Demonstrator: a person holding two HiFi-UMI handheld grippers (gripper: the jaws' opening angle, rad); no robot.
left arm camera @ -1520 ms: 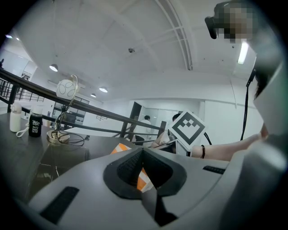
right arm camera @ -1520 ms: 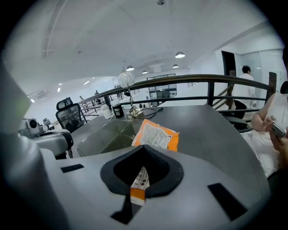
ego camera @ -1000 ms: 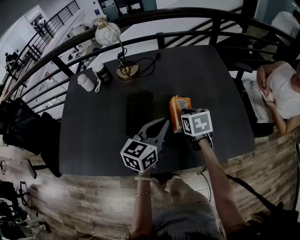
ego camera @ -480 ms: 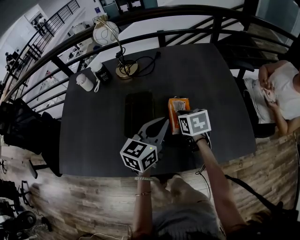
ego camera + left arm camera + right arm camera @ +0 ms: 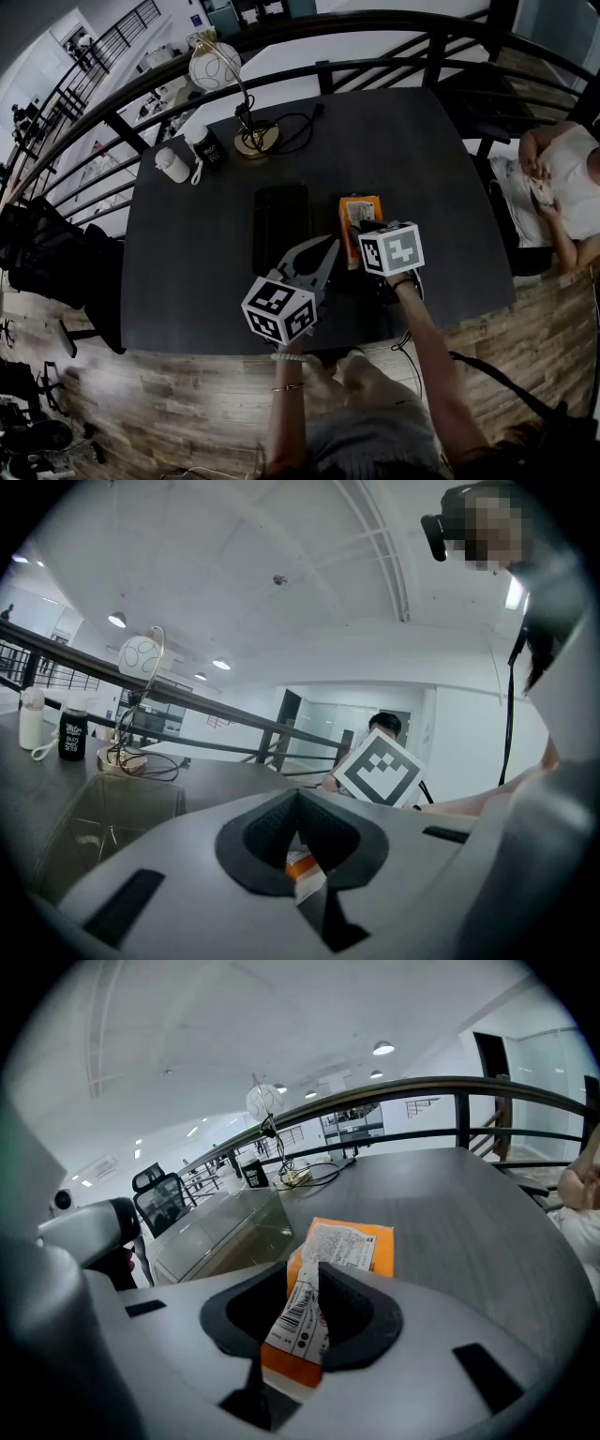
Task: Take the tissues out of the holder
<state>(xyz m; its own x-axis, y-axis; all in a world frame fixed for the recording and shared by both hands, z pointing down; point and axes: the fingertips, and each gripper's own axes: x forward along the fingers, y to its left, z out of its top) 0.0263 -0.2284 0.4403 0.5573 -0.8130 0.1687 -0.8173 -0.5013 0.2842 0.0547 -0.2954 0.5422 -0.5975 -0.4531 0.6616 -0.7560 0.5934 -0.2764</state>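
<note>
An orange tissue pack (image 5: 359,212) lies flat on the dark table (image 5: 187,272), just right of the clear holder box (image 5: 279,225). My right gripper (image 5: 366,230) is at the pack's near end. In the right gripper view the pack's (image 5: 342,1246) printed end flap stands between the jaws of the right gripper (image 5: 317,1274), which are opening and no longer squeeze it. My left gripper (image 5: 328,248) hovers beside the holder's near right corner with its jaws together and nothing in them. In the left gripper view (image 5: 298,797) only a sliver of orange shows below the tips. The holder (image 5: 220,1227) looks empty.
At the table's far left stand a desk lamp (image 5: 214,67) with its cable, a white bottle (image 5: 172,164) and a dark jar (image 5: 204,147). A curved railing (image 5: 375,67) runs behind the table. A person (image 5: 562,178) sits at the right, and a chair (image 5: 47,253) stands at the left.
The right gripper has shifted slightly left and away over the pack's near end. The left gripper and the holder have stayed put.
</note>
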